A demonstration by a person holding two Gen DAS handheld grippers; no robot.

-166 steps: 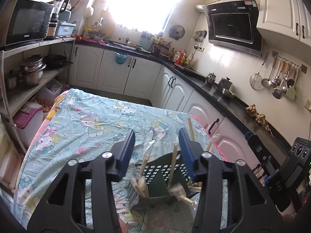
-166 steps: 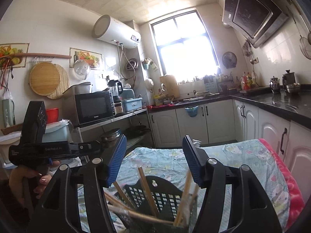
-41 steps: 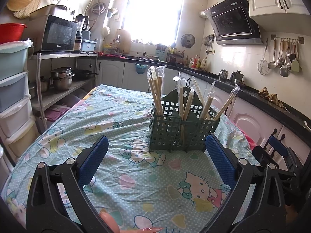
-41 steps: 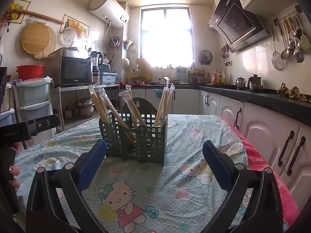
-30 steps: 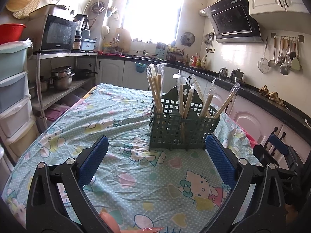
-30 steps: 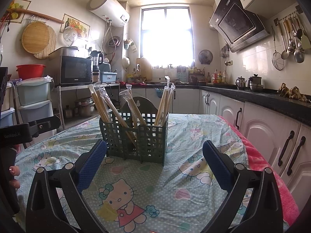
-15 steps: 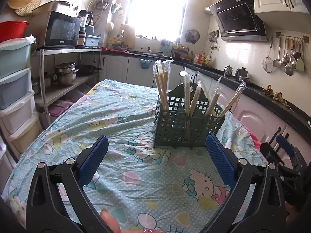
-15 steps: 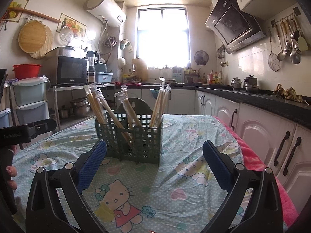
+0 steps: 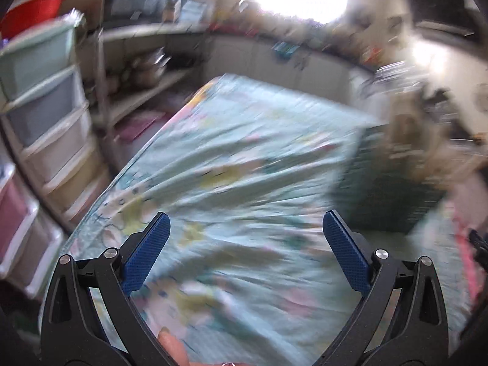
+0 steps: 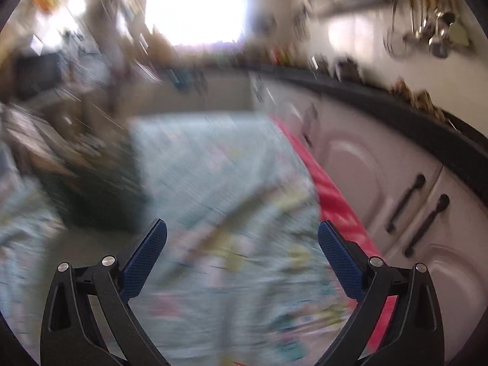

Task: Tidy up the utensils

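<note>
Left claw (image 9: 246, 235) spread wide, nothing between blue pads (image 9: 146, 251); right claw (image 10: 242, 239) likewise wide and empty. Both frames heavily motion-blurred. Below and ahead of each: patterned cloth (image 9: 244, 158) over the bench. Green lattice utensil basket (image 9: 387, 183) at right of left view, at left of right view (image 10: 97, 189), pale sticks rising from it, detail lost to blur. Judged light, stiff plastic, grid walls easy to pinch at top rim; sticks probably thin, slippery if film-wrapped, best taken mid-shaft. Cloth soft, may drag or bunch. Bench edge close on left, drawer tower (image 9: 39, 116) beyond; red cloth border (image 10: 332, 195) and cabinet doors (image 10: 396, 189) near on right. Open room mid-bench.
</note>
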